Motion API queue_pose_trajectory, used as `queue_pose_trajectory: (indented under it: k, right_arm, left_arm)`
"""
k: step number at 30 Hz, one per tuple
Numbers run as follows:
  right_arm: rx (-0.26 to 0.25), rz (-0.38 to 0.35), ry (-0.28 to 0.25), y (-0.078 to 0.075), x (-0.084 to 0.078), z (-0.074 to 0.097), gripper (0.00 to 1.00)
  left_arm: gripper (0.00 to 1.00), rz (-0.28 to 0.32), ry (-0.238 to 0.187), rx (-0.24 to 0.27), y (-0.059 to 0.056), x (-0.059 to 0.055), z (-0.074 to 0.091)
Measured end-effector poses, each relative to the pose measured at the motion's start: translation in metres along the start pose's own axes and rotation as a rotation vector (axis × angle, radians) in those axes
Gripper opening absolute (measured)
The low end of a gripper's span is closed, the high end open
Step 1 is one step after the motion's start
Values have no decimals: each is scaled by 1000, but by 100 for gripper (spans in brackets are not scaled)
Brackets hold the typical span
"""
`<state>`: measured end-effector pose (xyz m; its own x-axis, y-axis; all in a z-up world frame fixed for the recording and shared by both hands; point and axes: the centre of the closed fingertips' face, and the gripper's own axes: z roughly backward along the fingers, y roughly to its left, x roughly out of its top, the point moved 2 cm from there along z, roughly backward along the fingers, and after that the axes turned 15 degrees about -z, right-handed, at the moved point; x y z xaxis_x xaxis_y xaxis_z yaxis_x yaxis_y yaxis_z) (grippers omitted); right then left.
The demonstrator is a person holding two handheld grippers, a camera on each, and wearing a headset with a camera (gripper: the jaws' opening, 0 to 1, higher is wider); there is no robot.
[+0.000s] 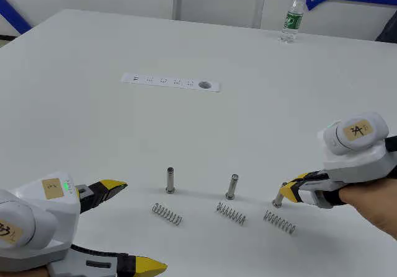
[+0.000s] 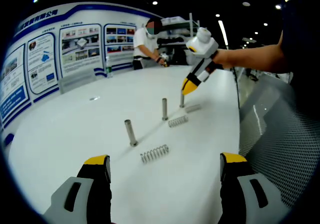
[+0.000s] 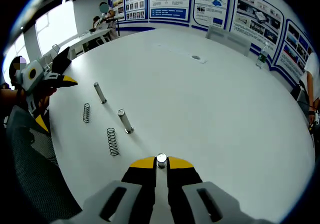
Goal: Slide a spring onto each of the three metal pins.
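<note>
Three metal pins stand upright in a row on the white table: the left pin point(image 1: 170, 180), the middle pin point(image 1: 232, 186) and the right pin point(image 1: 278, 199). A loose spring lies in front of each: the left spring point(image 1: 167, 213), the middle spring point(image 1: 231, 213) and the right spring point(image 1: 279, 222). My right gripper point(image 1: 287, 193) is shut on the right pin point(image 3: 161, 160), its yellow tips pinching the top. My left gripper point(image 1: 133, 225) is open near the front left, short of the left spring point(image 2: 154, 154) and left pin point(image 2: 130, 133), holding nothing.
A white power strip point(image 1: 170, 82) is set into the table's middle. A water bottle point(image 1: 293, 15) stands at the far right, beside a chair back point(image 1: 217, 5). The table's front edge point(image 2: 239, 134) is close to the springs. People stand at a far table point(image 2: 145, 43).
</note>
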<state>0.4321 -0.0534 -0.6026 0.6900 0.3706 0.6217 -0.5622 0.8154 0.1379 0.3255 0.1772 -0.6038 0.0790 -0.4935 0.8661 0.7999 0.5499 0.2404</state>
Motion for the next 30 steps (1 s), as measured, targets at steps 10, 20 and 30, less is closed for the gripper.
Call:
queue_pose_trajectory:
  k: [10, 20, 30]
  right_arm:
    - [0, 28, -1, -1, -2, 0, 9]
    - [5, 35, -2, 0, -5, 1, 12]
    - [5, 31, 5, -3, -15, 7, 15]
  left_arm:
    - [92, 1, -3, -3, -2, 1, -1]
    - [92, 1, -5, -4, -1, 2, -2]
    - [92, 1, -6, -4, -1, 3, -2]
